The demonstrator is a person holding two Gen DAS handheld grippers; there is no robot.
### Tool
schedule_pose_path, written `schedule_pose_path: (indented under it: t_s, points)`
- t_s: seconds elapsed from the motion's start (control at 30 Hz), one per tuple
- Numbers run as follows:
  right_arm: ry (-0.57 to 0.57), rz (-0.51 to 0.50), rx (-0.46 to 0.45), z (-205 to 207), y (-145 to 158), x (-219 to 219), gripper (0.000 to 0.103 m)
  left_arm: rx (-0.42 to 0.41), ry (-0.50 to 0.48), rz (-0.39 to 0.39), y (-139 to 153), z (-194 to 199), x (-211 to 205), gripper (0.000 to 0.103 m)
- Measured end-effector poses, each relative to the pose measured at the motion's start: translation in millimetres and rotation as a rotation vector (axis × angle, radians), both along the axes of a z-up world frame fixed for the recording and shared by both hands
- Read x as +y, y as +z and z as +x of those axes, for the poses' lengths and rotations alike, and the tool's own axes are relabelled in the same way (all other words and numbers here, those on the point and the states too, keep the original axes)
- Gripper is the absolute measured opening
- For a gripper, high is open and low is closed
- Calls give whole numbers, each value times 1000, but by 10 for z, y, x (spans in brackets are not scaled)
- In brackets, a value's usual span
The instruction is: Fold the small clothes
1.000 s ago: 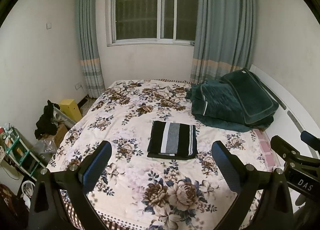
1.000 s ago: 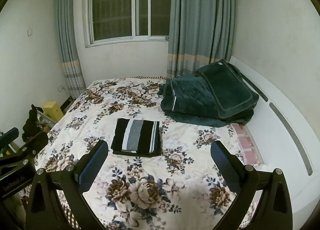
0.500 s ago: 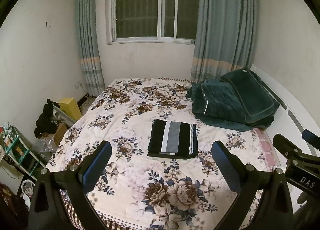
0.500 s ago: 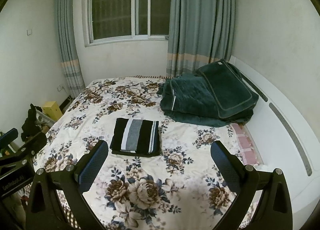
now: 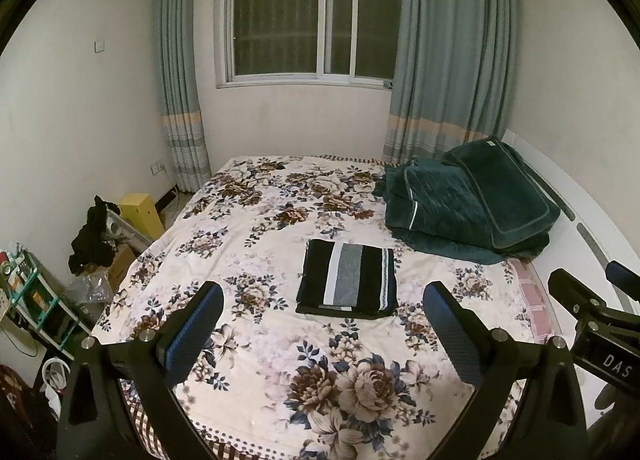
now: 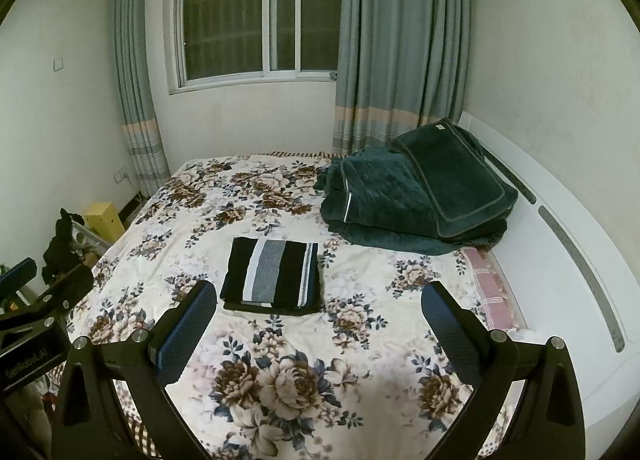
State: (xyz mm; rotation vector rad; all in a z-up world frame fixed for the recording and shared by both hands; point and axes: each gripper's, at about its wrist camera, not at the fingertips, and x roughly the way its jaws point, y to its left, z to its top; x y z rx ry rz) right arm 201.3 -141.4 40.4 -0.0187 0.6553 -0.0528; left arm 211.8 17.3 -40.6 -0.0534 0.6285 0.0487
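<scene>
Almost nothing has shifted since a second ago: both views have only drifted slightly, and the folded striped garment (image 5: pixel 347 279) lies where it did on the floral bedspread (image 5: pixel 280 340). It sits ahead of the left gripper (image 5: pixel 323 312), apart from its spread, empty fingers, and ahead-left of the right gripper (image 6: pixel 318 310), likewise released. The fold looks finished; any next move calls for fetching another garment, none visible.

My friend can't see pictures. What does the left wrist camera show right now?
A folded black, white and grey striped garment lies flat on a flowery bed. The left tool hovers open in front of it, touching nothing. A dark green blanket is piled at the bed's far right.
</scene>
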Motion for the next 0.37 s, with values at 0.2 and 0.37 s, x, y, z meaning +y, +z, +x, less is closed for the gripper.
schedule_pose_path:
  t_s: [0.2, 0.37]
  points:
    - [3, 0, -2, 51, -3, -1, 103, -3, 5, -1, 9, 7, 25, 102]
    - [3, 0, -1, 47, -9, 3, 103, -6, 3, -2, 28, 19, 33, 102]
